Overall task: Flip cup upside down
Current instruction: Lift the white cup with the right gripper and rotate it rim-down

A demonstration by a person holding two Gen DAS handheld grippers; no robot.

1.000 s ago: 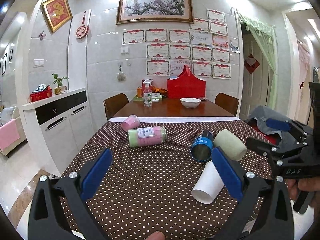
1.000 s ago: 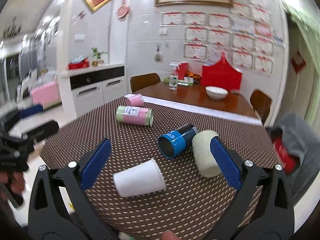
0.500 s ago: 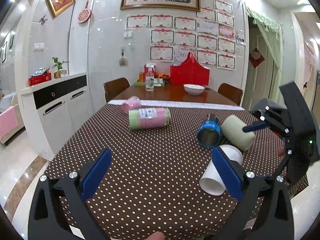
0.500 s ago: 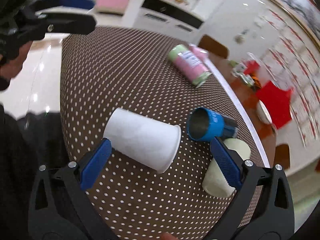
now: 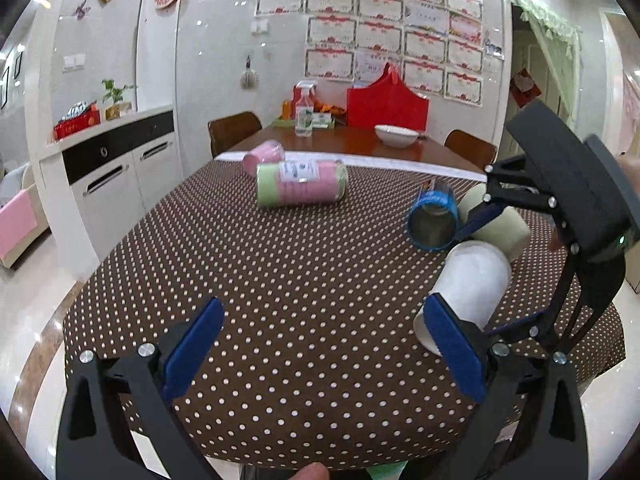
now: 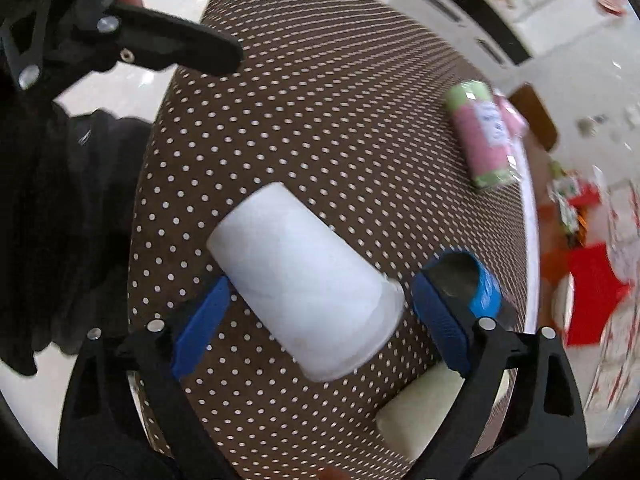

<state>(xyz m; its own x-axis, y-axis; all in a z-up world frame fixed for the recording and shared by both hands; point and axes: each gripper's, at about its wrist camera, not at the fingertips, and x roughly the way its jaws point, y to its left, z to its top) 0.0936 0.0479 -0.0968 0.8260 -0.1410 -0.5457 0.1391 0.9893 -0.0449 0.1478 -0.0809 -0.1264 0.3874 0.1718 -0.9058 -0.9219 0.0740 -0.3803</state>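
A white paper cup [image 6: 304, 292] lies on its side on the brown dotted tablecloth [image 6: 320, 100]. It also shows in the left wrist view [image 5: 468, 288] at the right. My right gripper [image 6: 320, 328] is open and hangs over the cup, one blue finger on each side, apart from it. In the left wrist view the right gripper [image 5: 568, 216] comes down from the right above the cup. My left gripper [image 5: 320, 352] is open and empty over the table's near edge, left of the cup.
A blue cup [image 5: 432, 220] and a pale cream cup [image 5: 496, 224] lie on their sides just beyond the white cup. A pink and green cylinder [image 5: 300, 184] and a pink cup [image 5: 264, 156] lie farther back. The table edge is close below.
My right gripper has swung over the white cup and dropped closer, so its fingers now straddle it. The left gripper has pulled back and tilted down a little.
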